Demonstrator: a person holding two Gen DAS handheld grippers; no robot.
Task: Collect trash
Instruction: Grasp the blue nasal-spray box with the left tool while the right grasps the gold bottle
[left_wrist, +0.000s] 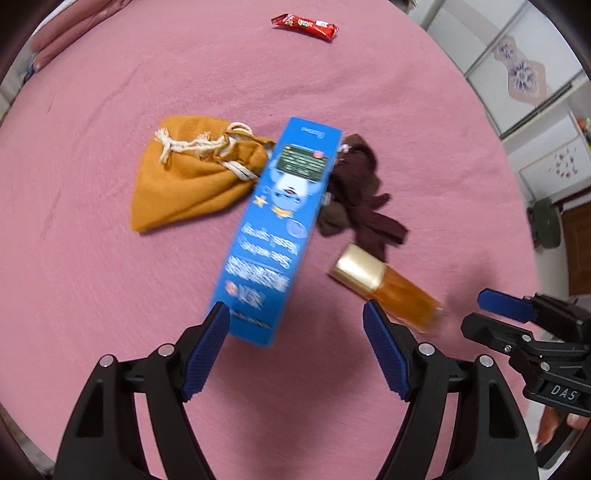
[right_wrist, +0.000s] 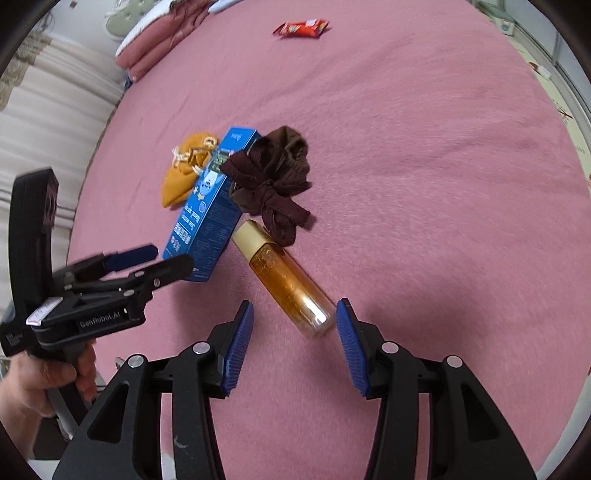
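Crowding blue box (left_wrist: 275, 229) — orange pouch (left_wrist: 188, 177), brown cloth (left_wrist: 364, 199), seemingly touching, amber bottle (left_wrist: 388, 288) near.

So everything's sitting on the bed cover (left_wrist: 110, 295), bunched near the middle. Going by the left wrist view: the carton (left_wrist: 275, 229) lies flat in the centre, long axis running roughly 1 o'clock to 7 o'clock. The drawstring pouch (left_wrist: 192, 177) is at its 10 o'clock, touching the carton's upper edge. The bundle of laces (left_wrist: 362, 199) is at its 2 o'clock, right up against the other side. The bottle (left_wrist: 388, 291) lies on its side at about 4 o'clock of the carton, just beside it, cap end toward the laces. The snack wrapper (left_wrist: 304, 26) is way off at 12 o'clock, well apart from the rest. Folded bedding (left_wrist: 66, 29) is at 10 o'clock, at the far edge.
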